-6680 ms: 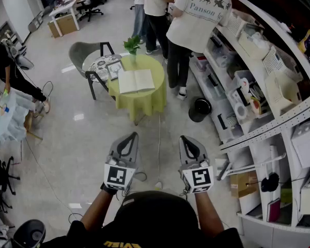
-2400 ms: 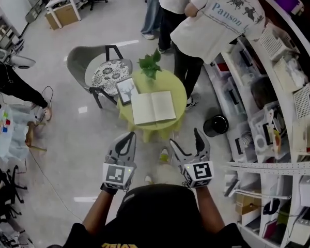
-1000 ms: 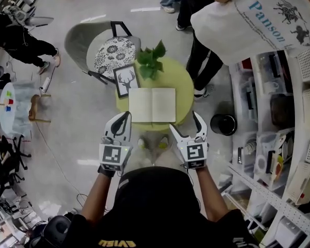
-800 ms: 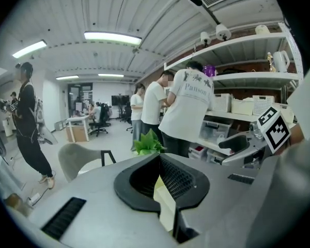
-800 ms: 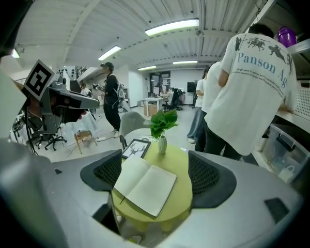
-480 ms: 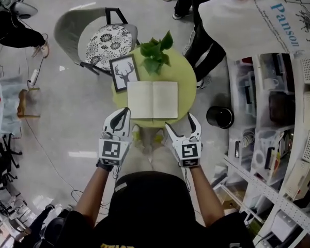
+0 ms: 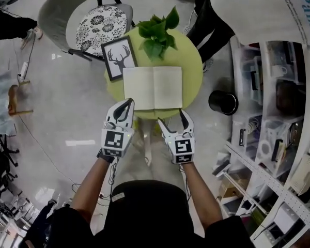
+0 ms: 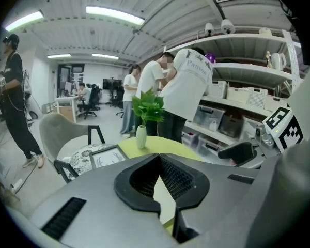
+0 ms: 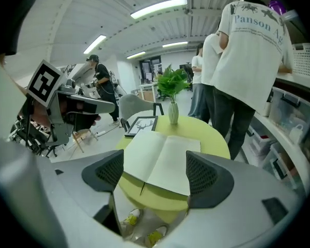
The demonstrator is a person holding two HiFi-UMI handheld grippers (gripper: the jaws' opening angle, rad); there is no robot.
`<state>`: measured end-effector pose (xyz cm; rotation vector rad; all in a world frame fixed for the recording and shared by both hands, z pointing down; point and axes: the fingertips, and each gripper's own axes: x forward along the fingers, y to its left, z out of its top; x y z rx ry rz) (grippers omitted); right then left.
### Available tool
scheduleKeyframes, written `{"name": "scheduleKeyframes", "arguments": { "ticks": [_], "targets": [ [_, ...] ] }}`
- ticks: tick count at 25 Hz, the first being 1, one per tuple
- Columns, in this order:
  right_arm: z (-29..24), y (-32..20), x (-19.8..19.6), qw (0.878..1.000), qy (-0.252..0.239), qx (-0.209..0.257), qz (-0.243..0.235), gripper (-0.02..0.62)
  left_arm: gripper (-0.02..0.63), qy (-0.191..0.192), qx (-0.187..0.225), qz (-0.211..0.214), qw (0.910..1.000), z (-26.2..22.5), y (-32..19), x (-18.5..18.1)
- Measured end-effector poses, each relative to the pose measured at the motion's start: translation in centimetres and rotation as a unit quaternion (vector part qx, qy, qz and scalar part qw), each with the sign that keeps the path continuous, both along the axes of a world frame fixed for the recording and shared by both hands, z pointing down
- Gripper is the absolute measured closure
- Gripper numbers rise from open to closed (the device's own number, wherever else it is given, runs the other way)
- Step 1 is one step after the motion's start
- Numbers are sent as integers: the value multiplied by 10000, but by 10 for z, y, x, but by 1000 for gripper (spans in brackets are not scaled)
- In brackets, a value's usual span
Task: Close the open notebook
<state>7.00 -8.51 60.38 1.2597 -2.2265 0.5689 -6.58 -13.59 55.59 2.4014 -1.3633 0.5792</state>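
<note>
Head view, open notebook [image 7: 153,88] at table [image 7: 192,61] edge

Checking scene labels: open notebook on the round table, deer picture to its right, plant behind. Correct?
Not quite. In the head view the deer picture stands to the left of the open notebook, not the right. The notebook lies on the round table, plant behind.

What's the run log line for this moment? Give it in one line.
notebook: open, flat on table, untouched | left tongs: shut, empty | right tongs: open, just closing slightly, empty
</note>
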Motion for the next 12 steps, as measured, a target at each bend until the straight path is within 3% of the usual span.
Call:
{"name": "scheduleKeyframes", "arguments": {
  "ticks": [4, 8, 12],
  "targets": [
    [29, 6, 3, 9995, -153, -181, 215, 232, 588, 3, -118, 58, 9999, 28, 1, 5],
    [50, 10, 12, 9919, -758, -450, 914, 235, 588, -10, -156, 254, 9996, 49, 1, 14],
    [73, 12, 7, 9875, -1057, -610, 998, 247, 588, -25, -197, 197, 9996, 68, -4, 15]
  ]
}}
